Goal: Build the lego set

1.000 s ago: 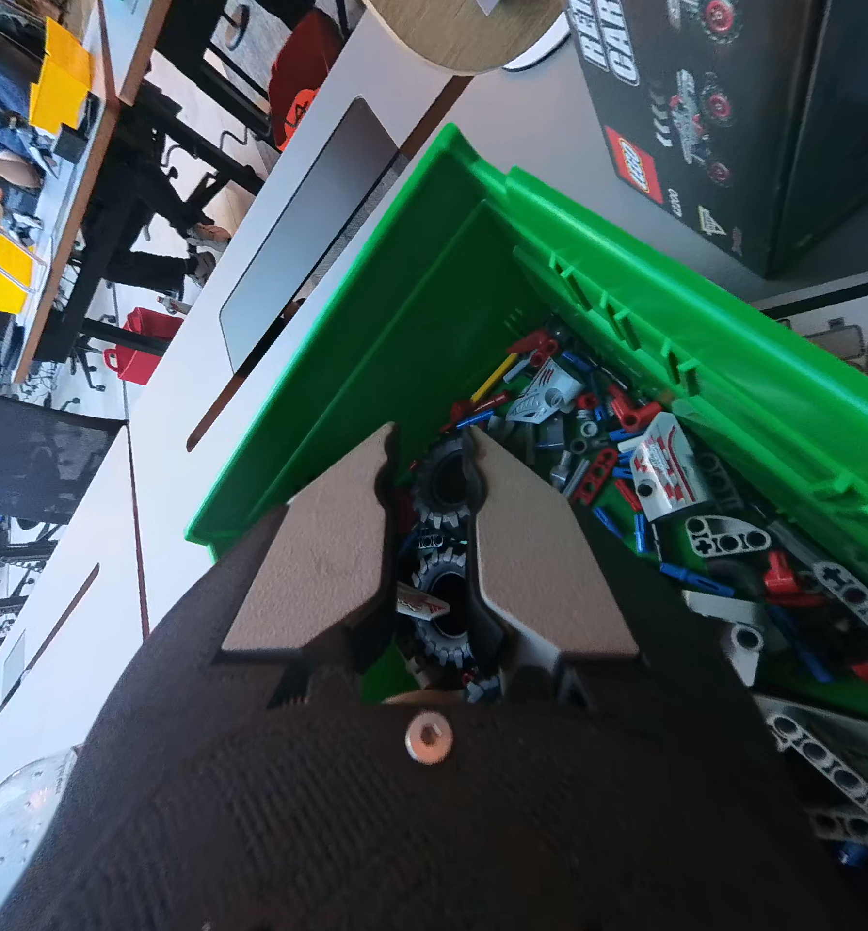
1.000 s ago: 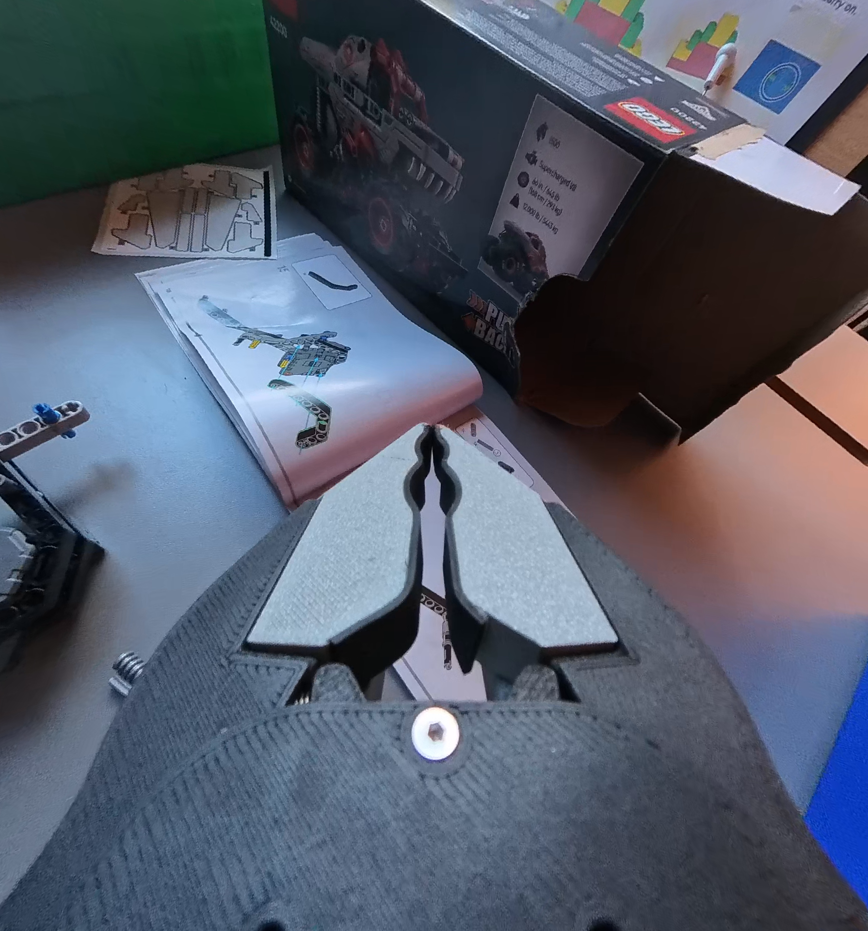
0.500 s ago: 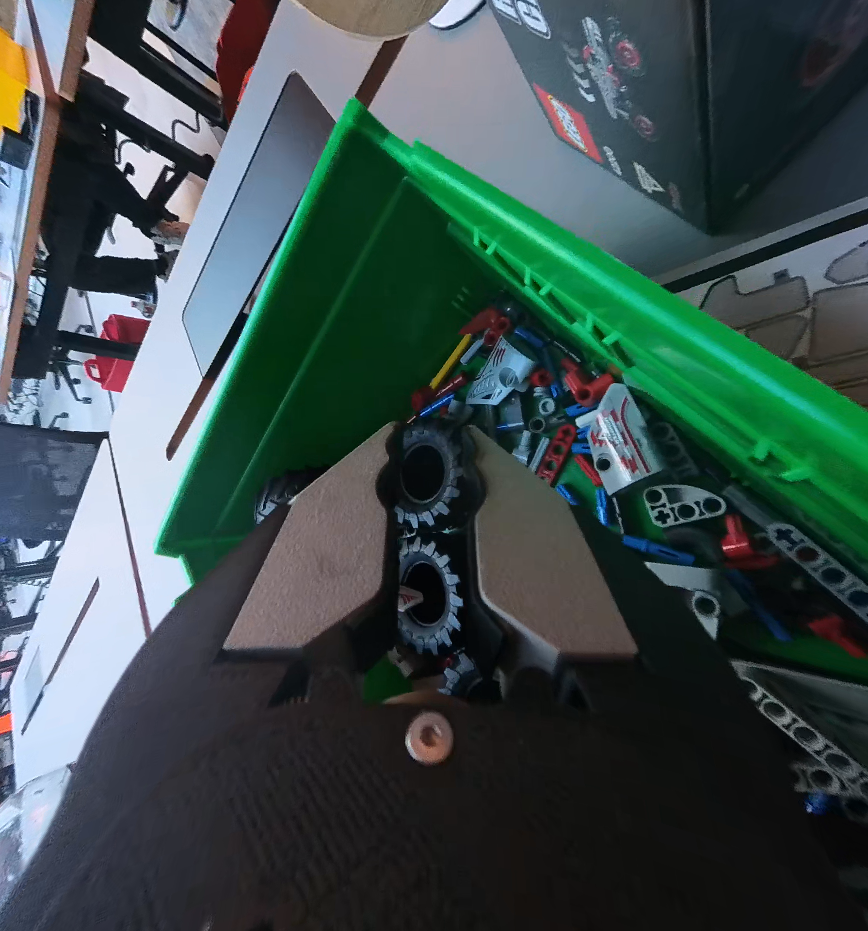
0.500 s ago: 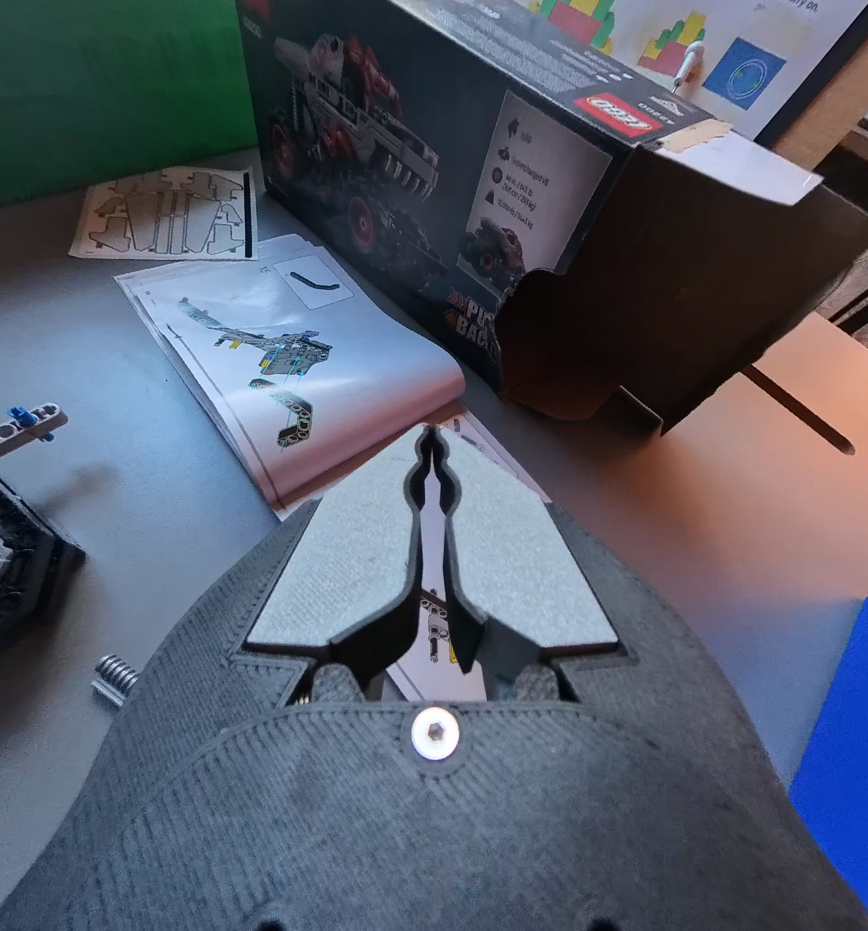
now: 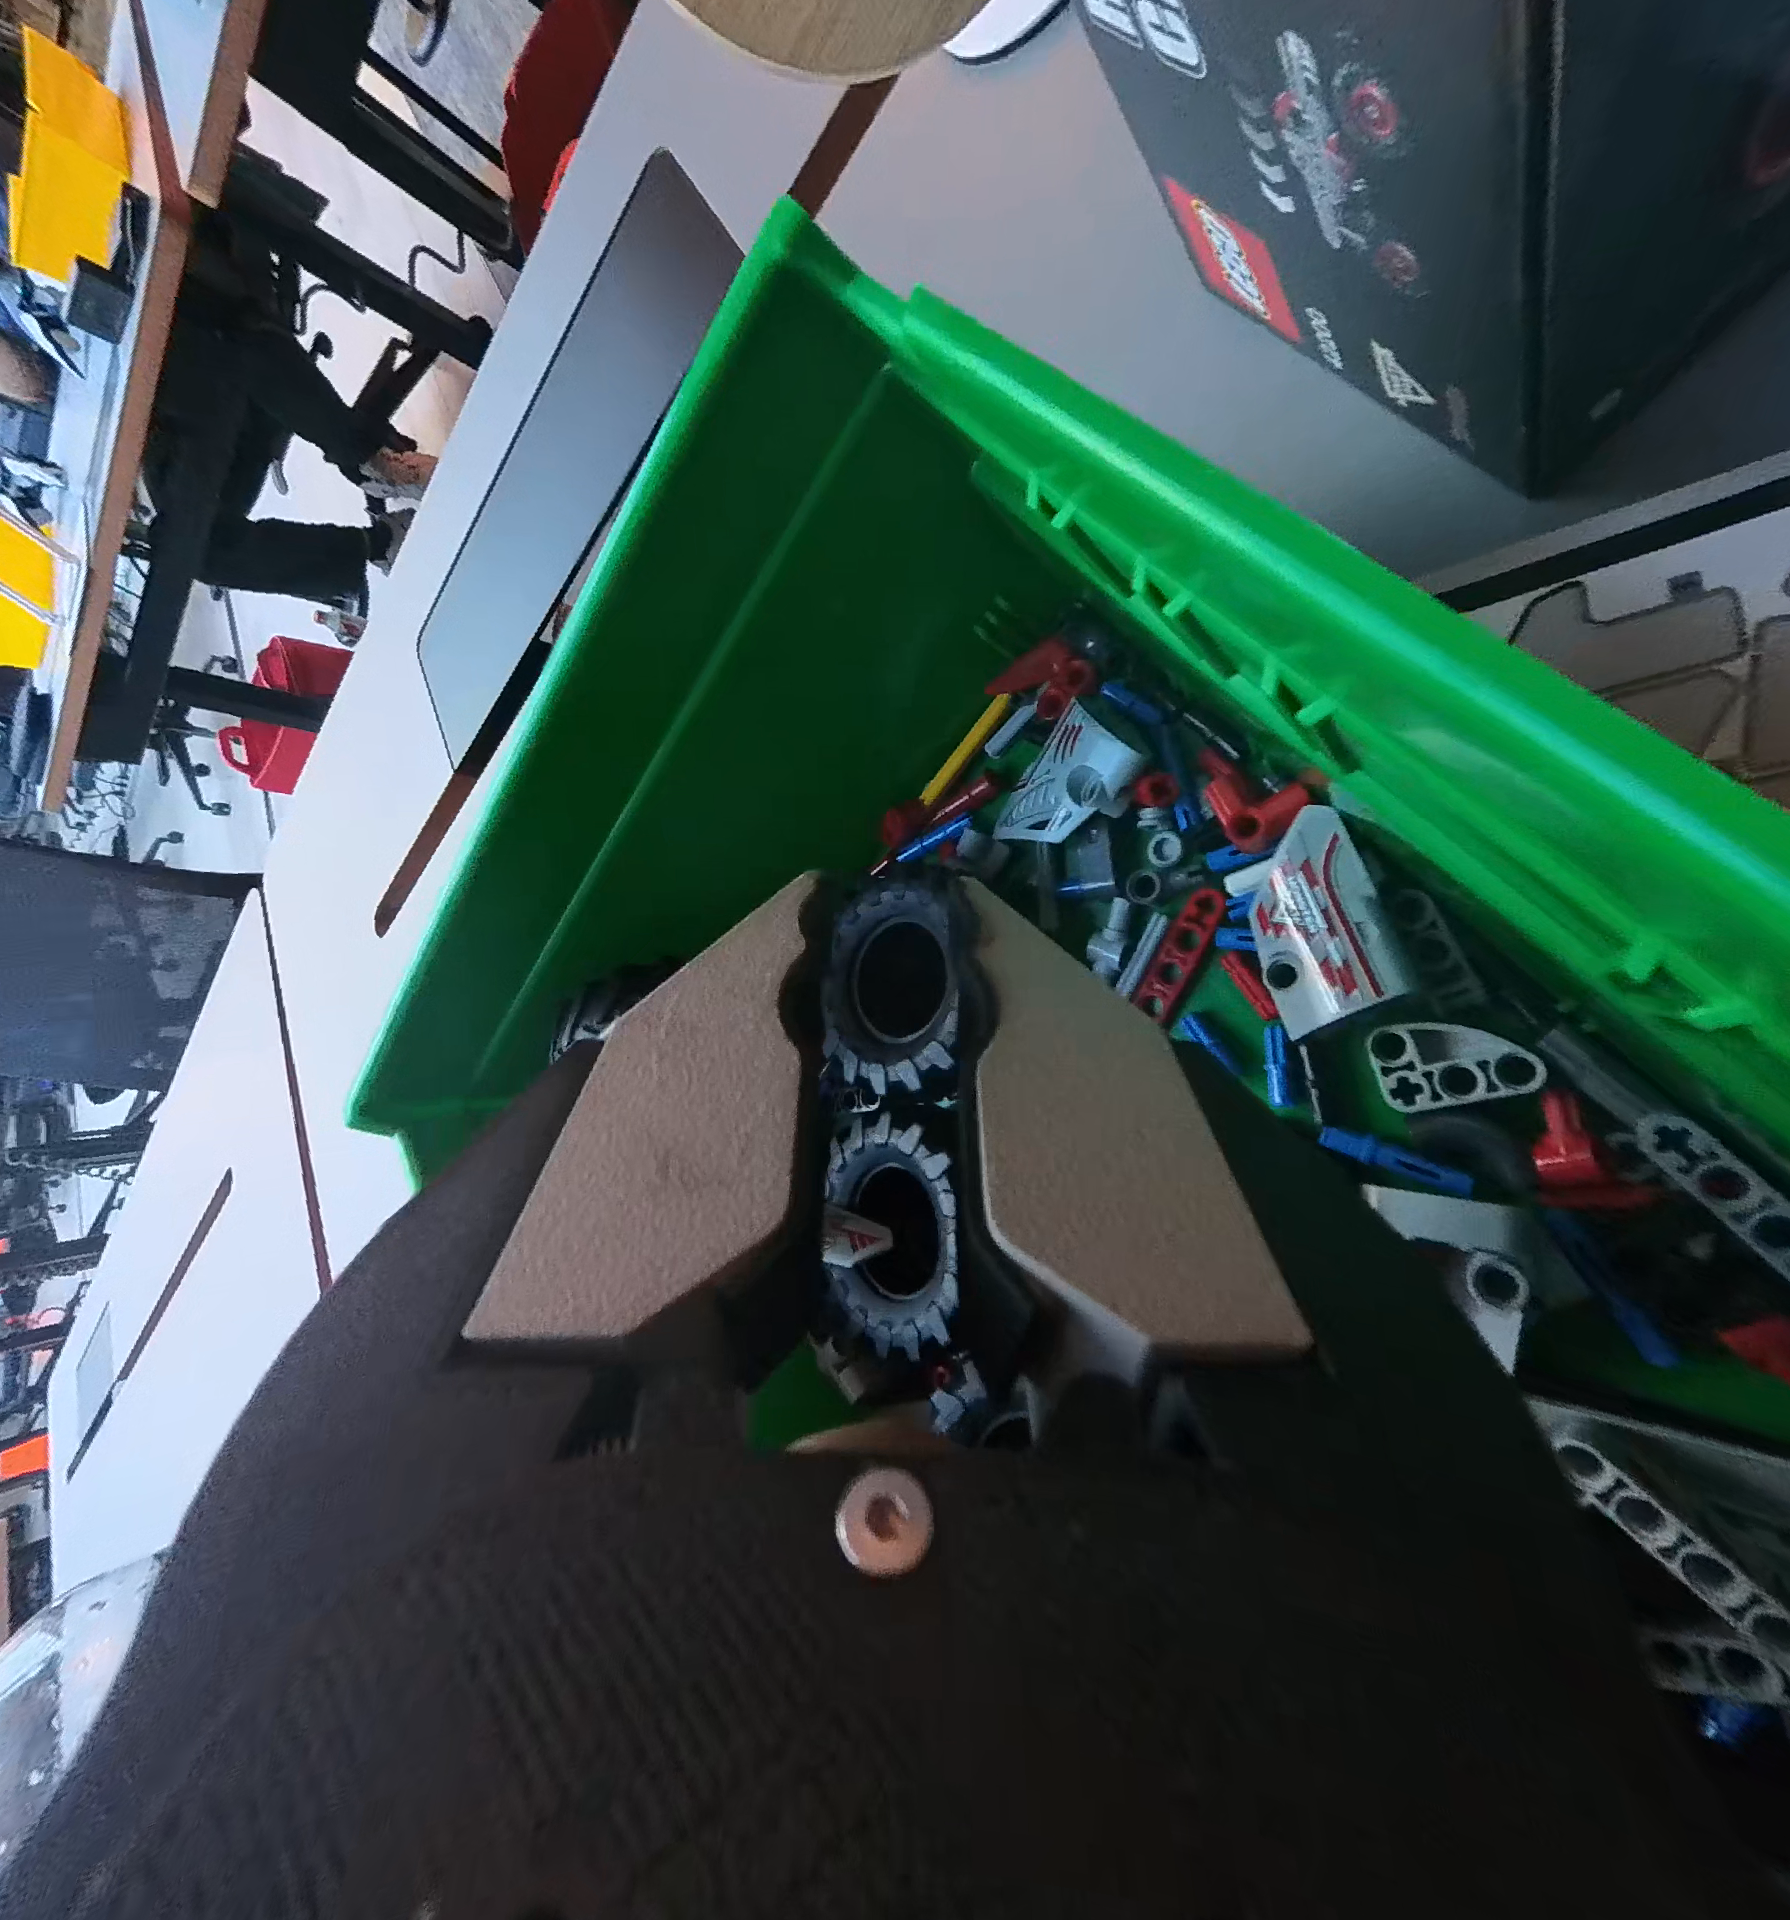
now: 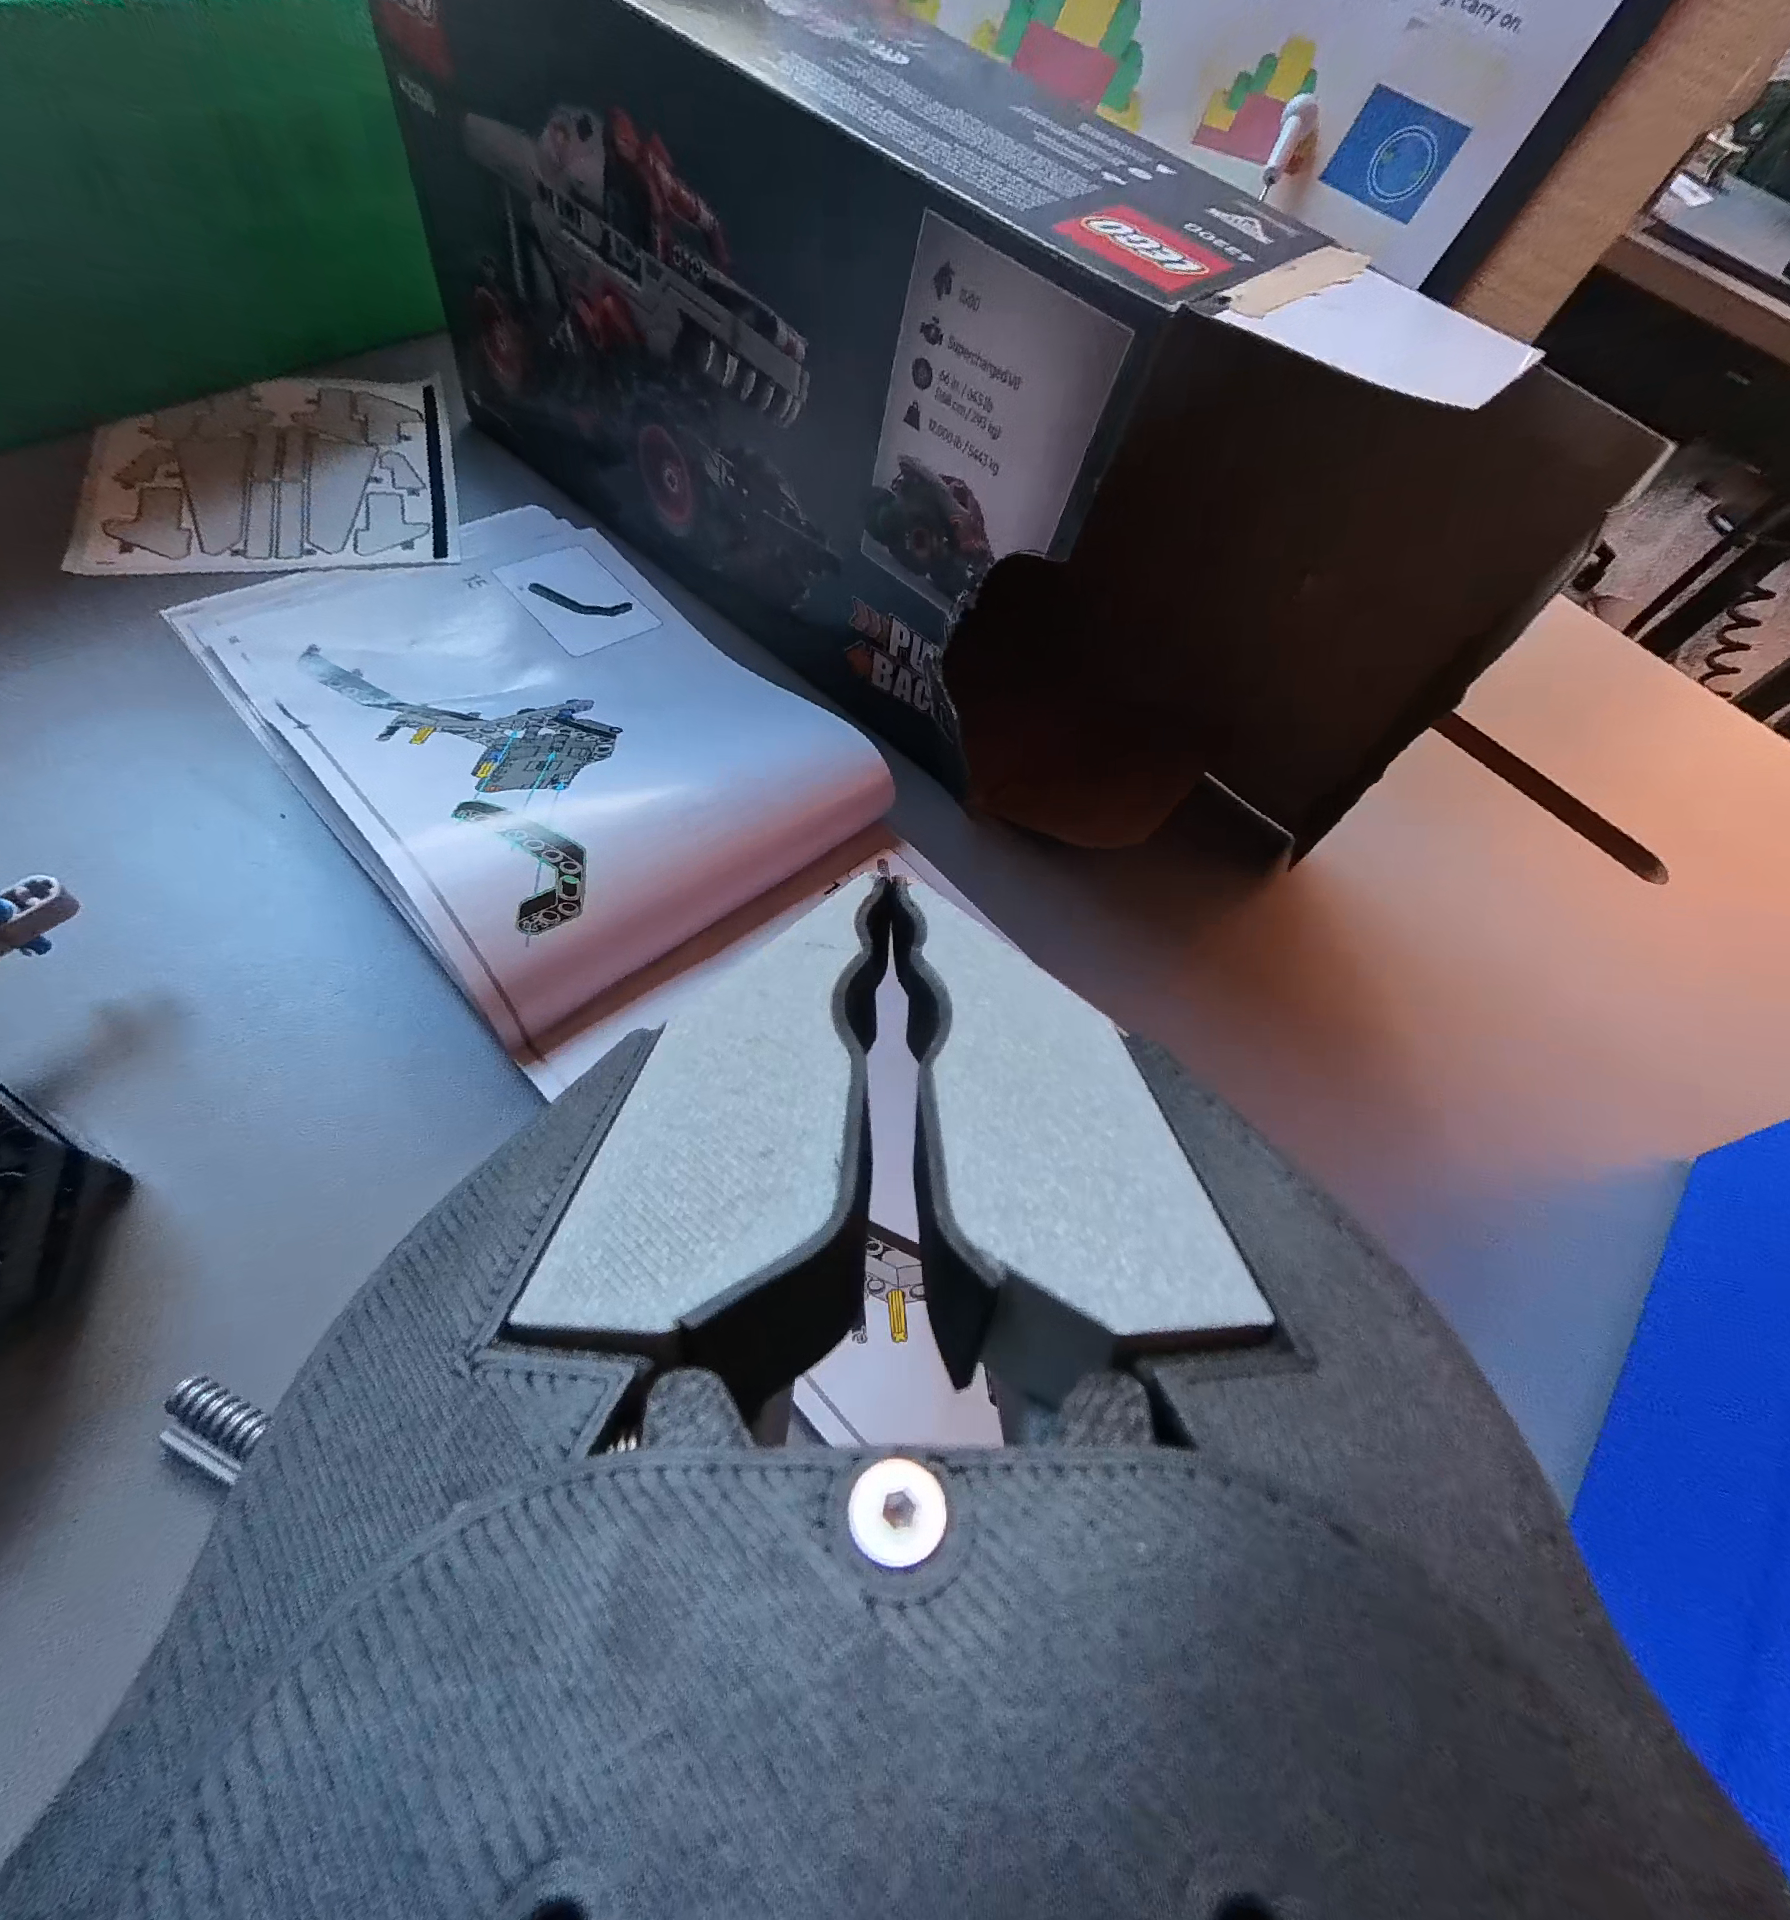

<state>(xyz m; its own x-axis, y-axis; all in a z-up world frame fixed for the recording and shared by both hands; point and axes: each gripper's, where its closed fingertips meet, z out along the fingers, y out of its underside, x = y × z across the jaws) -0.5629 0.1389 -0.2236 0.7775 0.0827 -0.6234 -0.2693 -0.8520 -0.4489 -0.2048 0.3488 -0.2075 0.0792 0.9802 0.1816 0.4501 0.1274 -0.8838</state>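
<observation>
Here, working from the left, your left gripper reaches into the green bin, its fingers spread to the width of a black knobby tire and flanking that tire on both sides; whether the pads actually bear on the rubber or merely bracket it cannot be told. A second tire lies directly behind it between the finger roots, and a small white printed piece rests on that tire. To the right, the bin floor carries loose parts: a white curved panel with red markings, a grey perforated beam, and small red and blue pins. Treat the tire as light, soft and compliant with a high-friction tread; grip it across the tread, not the open hub, and expect it to deform under excess force. Pins and beams are rigid, smooth and light, so they will likely scatter if disturbed. Your right gripper hangs over the table with its fingers pressed together at the tips, holding nothing. In that view, from the left, a partly built dark frame stands on the table, a small metal spring lies near it, the open instruction booklet lies ahead, and the set's dark box stands behind.
</observation>
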